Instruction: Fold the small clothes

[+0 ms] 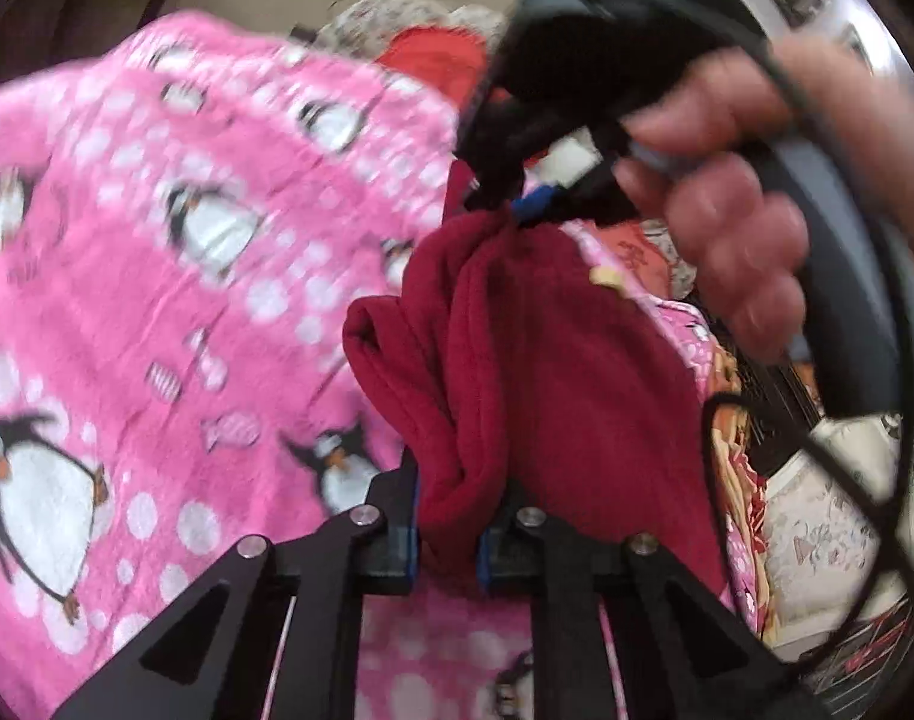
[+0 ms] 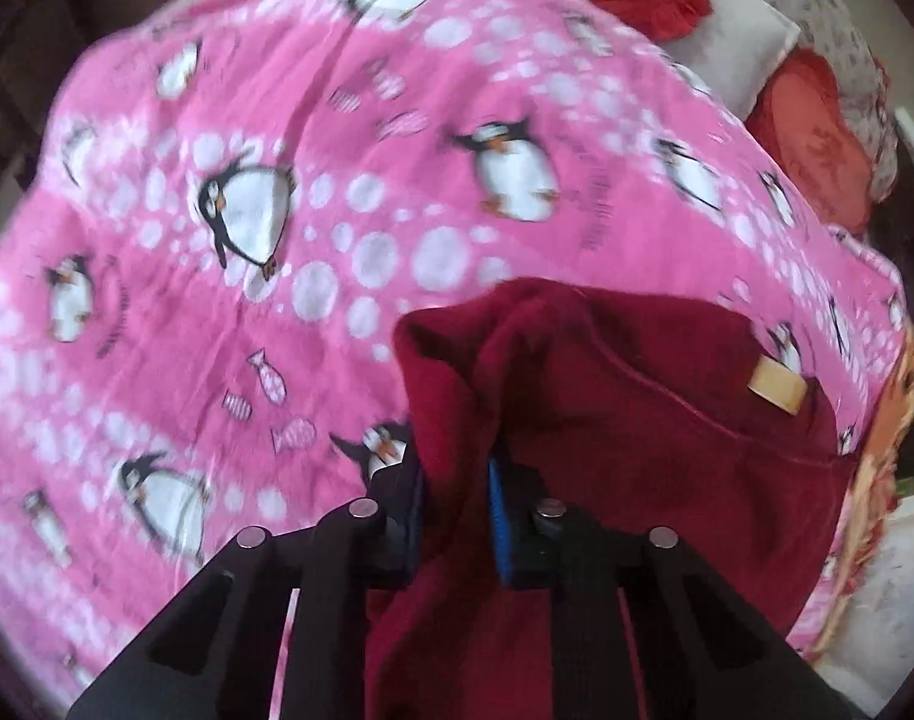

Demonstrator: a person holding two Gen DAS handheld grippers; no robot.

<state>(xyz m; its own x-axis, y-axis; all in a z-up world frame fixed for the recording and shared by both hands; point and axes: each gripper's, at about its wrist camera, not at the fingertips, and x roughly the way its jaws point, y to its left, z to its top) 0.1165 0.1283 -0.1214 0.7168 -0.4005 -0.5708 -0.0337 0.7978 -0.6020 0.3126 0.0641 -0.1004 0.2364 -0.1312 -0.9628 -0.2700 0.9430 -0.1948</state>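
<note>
A dark red fleece garment (image 1: pixel 553 372) hangs stretched between both grippers above a pink penguin blanket (image 1: pixel 157 240). My left gripper (image 1: pixel 448 534) is shut on a bunched edge of it. In the left wrist view the right gripper (image 1: pixel 505 204) pinches the far end of the garment, with the person's hand (image 1: pixel 733 222) on its handle. In the right wrist view my right gripper (image 2: pixel 454 516) is shut on the red garment (image 2: pixel 637 432), which carries a tan label (image 2: pixel 778 387). The blanket (image 2: pixel 277 210) lies below.
Red cushions (image 2: pixel 811 138) and a white pillow (image 2: pixel 739 48) lie at the far edge of the blanket. A patterned cover (image 1: pixel 829 510) lies to the right, with a black cable (image 1: pixel 829 468) hanging across it.
</note>
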